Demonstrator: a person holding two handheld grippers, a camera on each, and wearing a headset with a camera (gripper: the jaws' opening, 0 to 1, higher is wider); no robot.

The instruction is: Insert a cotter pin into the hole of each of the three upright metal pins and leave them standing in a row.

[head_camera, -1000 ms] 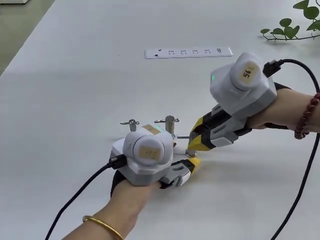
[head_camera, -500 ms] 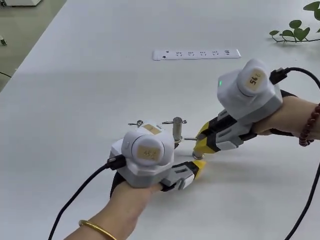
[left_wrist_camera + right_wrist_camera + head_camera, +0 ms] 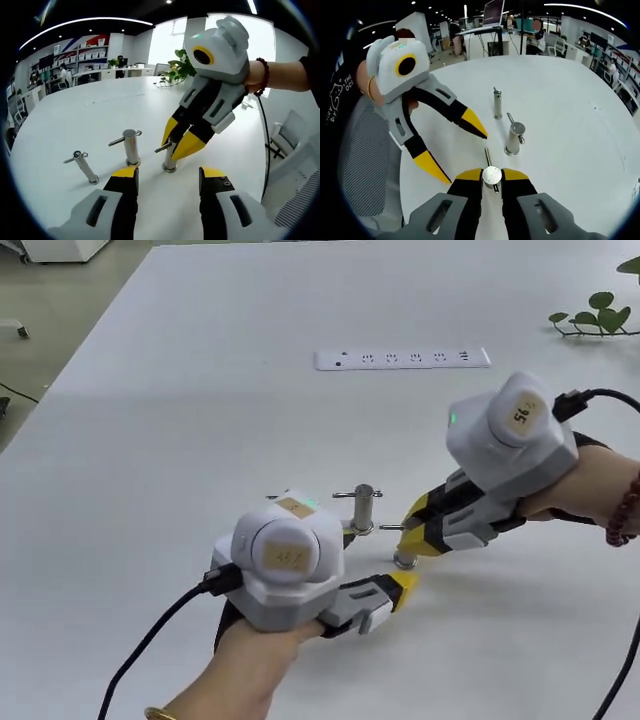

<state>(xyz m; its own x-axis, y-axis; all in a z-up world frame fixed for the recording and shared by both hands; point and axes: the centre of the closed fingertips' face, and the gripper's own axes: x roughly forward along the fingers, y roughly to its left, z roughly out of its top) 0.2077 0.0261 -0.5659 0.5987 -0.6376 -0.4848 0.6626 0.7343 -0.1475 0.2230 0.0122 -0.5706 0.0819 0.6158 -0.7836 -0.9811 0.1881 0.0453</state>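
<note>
- Cotter pin (image 3: 162, 148): passing through the head of the metal pin (image 3: 170, 161) at the end of the row nearest the right gripper (image 3: 410, 540), with 1 end poking out on the far side.
- Pinching its near end in the right gripper, tongs drawn narrow and flanking the round pin head in the right gripper view.
- Hovering the left gripper (image 3: 168, 175) low, just in front of the same metal pin, tongs spread wide and touching nothing.
- Standing in line beside it, 2 other metal pins (image 3: 131, 146) (image 3: 84, 167), each already carrying a cotter pin of its own.
- Sitting, as a whole row, about the middle of the bench (image 3: 200, 390), well short of the power strip (image 3: 403, 358) by the far edge.
- Judging this to be the last of 3 insertions, and nearly seated.
- Calling for a level push straight along the hole, without twisting or leaning down, the metal pin resting free on a small foot and looking easy to topple.
- Suggesting closing the wide tongs lightly on that foot, should it be wobbling.
- Opening the narrow tongs squarely afterwards and backing off along the same line, avoiding snagging the loop and dragging the metal pin out of the row.
</note>
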